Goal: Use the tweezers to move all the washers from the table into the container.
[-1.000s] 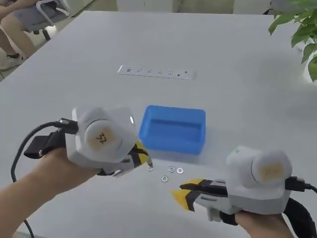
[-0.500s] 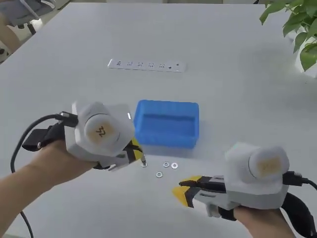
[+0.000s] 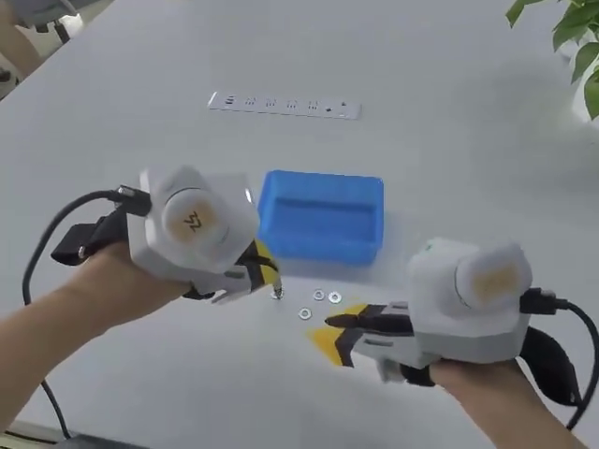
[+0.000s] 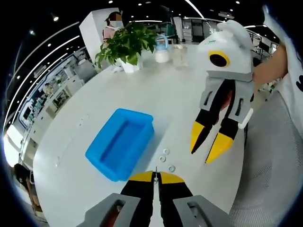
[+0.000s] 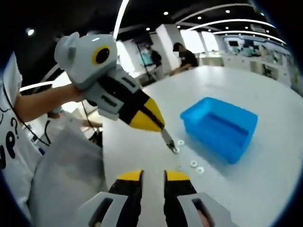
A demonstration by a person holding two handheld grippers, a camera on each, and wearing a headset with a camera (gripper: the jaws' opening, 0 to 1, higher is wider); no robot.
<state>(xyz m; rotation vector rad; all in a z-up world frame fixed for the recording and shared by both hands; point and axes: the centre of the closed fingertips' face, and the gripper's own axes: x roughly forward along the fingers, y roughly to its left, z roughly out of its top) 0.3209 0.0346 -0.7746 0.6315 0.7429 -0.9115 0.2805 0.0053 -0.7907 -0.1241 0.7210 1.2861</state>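
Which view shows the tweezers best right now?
Right gripper view: the tweezers stick out from the left hand-held gripper, tips near the washers. Head view shows just their tip; left gripper view, a sliver between the jaws.

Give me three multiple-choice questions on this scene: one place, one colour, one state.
1. Where do the washers lie? A in the container B on the table beside the container C on a plate
2. What colour is the container? A red B blue C green
3. The right gripper is: A open B shut on a washer C shut on the container's rim
Answers: B, they lie on the table before the container; B, its walls are blue; A, its jaws stand apart with nothing between.
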